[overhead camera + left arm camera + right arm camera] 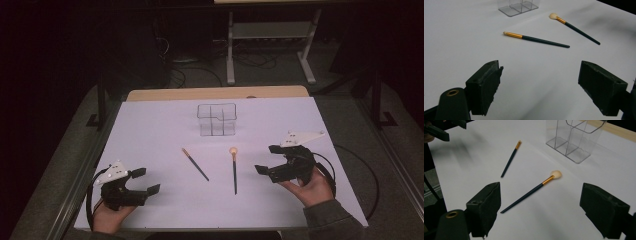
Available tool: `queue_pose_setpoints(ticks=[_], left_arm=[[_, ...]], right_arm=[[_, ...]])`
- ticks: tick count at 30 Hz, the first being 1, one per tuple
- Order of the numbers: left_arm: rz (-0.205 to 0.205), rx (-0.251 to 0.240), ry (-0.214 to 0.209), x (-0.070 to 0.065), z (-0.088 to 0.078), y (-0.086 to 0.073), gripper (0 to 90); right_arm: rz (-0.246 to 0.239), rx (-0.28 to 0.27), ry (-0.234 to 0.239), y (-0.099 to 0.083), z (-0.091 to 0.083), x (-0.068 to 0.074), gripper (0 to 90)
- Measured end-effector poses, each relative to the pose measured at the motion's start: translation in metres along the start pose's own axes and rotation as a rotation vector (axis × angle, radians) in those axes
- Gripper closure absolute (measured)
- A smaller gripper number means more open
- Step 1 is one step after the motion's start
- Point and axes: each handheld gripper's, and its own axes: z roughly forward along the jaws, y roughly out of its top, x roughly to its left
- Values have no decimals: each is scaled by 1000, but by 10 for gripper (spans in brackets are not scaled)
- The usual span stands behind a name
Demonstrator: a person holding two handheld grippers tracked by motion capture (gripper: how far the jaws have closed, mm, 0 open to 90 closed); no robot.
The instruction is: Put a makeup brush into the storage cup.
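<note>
Checking for brands or lettering, we find none legible on either brush or on the organizer.

We note a slim brush lying flat on the white sheet, left of centre; its long axis runs diagonally, tip toward the far left, handle end toward the near right. The round brush lies just right of it, apart from it, its axis nearly straight away from the person, pale head at the far end. In the right gripper view that round brush lies ahead, between the jaw lines, not touched.

We record the left gripper at the near left of the sheet, jaws spread wide and holding nothing. The right gripper sits at the near right, likewise spread and empty, just beside the round brush.

A clear organizer with inner dividers stands upright beyond the brushes. The sheet covers a wooden table; the room behind is dark, with grey floor, cables and a white frame.
</note>
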Motion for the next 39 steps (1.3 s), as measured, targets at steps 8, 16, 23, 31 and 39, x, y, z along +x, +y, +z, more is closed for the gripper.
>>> queue_pose_setpoints(ticks=[8,16,23,31,39], left_arm=[[2,2,2,0,0,0,170],[8,9,6,0,-1,0,169],[10,5,16,1,-1,0,170],[6,10,12,2,0,1,169],[18,14,11,2,1,1,170]], right_arm=[[-21,18,-5,14,8,4,189],[-52,36,24,28,19,11,235],[-64,49,45,36,30,15,241],[-63,60,52,45,41,18,217],[-72,84,54,59,49,23,231]])
